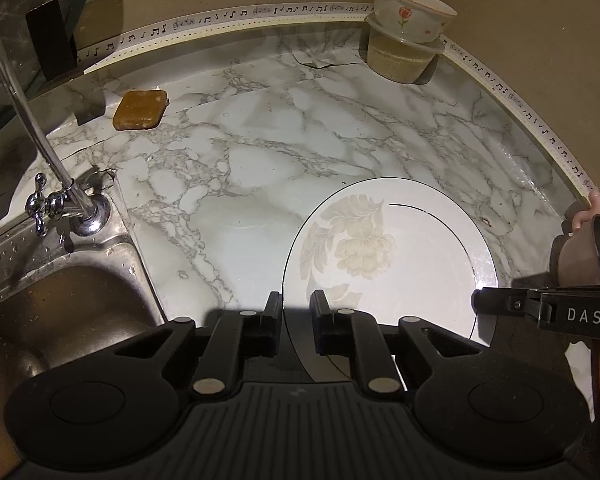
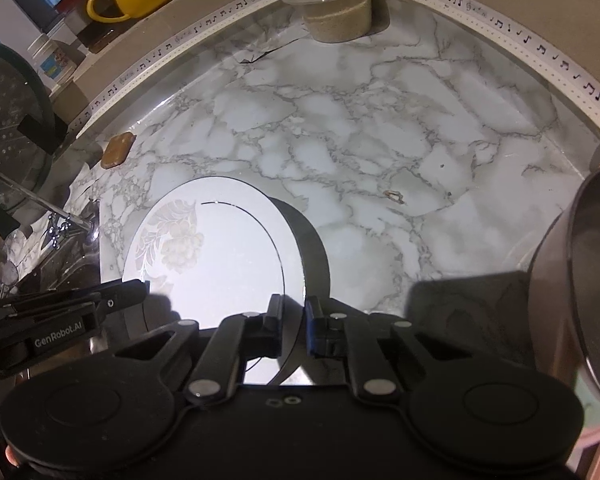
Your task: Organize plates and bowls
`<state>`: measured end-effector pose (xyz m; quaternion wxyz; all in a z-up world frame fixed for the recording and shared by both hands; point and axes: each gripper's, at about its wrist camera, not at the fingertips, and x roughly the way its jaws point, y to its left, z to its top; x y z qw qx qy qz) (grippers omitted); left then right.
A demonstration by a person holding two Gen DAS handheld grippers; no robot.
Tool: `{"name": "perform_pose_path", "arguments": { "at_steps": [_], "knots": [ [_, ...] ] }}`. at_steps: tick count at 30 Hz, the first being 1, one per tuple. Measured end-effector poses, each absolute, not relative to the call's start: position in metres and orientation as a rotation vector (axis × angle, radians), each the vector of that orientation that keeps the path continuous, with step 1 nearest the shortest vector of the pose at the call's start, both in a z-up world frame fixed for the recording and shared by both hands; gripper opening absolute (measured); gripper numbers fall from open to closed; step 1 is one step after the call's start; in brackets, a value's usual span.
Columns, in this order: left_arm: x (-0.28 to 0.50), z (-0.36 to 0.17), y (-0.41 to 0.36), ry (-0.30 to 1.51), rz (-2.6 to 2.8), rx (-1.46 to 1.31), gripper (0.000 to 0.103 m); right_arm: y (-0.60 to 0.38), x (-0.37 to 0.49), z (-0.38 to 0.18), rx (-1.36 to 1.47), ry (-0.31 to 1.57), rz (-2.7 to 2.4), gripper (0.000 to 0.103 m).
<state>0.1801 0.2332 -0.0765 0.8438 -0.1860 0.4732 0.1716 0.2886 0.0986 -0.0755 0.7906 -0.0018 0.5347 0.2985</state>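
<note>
white china with a faded floral print, the plate [image 1: 388, 256] is held above the marble counter [image 1: 260, 148], its rim pinched on one side by the left gripper [image 1: 296, 308] and on the other by the right gripper [image 2: 294, 312]. it is not yet put away. a flowered bowl [image 1: 410, 12] is stacked on a tub [image 1: 400, 60] of pale grains at the back; a metal bowl [image 2: 580, 272] is seen at the right, so little appears sorted.

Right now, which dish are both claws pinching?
The big white plate with the faded leaf pattern. The left claw and right claw each grip its rim. The flowered bowl sits untouched on a tub at the back.
</note>
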Motion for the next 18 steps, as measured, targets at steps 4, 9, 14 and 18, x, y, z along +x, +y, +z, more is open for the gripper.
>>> {"name": "perform_pose_path", "arguments": {
  "at_steps": [4, 9, 14, 18],
  "knots": [
    [0.176, -0.07, 0.232, 0.99, 0.357, -0.404, 0.014, 0.095, 0.283, -0.067, -0.002, 1.142, 0.639, 0.01],
    [0.175, -0.057, 0.229, 0.977, 0.356, -0.396, 0.014, 0.093, 0.281, -0.055, 0.013, 1.132, 0.63, 0.01],
    [0.171, -0.046, 0.224, 0.975, 0.346, -0.387, 0.014, 0.088, 0.275, -0.043, 0.019, 1.123, 0.627, 0.009],
    [0.171, -0.037, 0.222, 0.965, 0.348, -0.378, 0.014, 0.088, 0.27, -0.032, 0.01, 1.103, 0.626, 0.009]
  ]
}}
